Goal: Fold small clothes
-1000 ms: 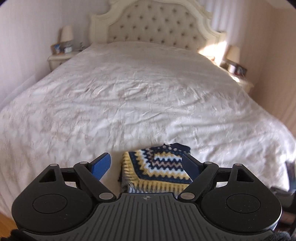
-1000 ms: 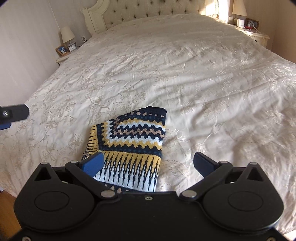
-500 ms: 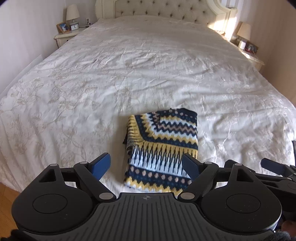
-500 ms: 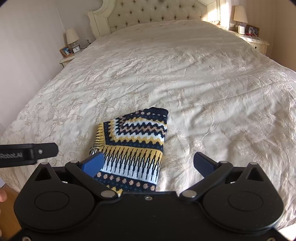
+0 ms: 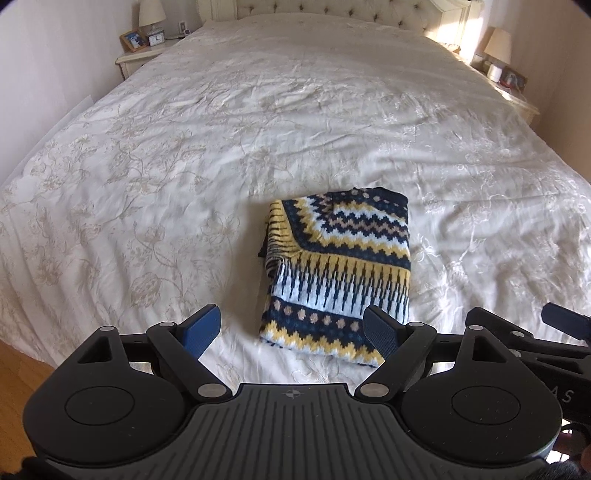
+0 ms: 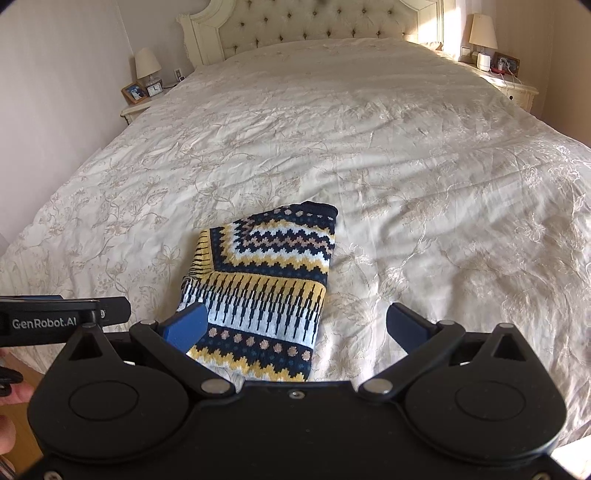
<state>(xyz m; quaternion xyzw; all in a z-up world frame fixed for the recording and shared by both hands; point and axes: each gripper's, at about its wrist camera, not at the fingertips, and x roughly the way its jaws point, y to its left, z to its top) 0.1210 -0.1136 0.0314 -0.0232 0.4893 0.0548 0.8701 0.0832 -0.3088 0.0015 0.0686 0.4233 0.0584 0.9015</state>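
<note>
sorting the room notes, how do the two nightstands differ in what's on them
The left nightstand carries a lamp, a framed photo and a small clock. The right nightstand also carries a lamp, but beside it stand a white cylinder and cabled items, with no clock visible. The right one is sunlit; the left is in shade. Both are cream and flank the bed.

We read "GenRobot.AI" in white on the left gripper (image 6: 62,321) body, right wrist view. Left wrist view shows partial "A S" on the right gripper (image 5: 554,395) body.
</note>
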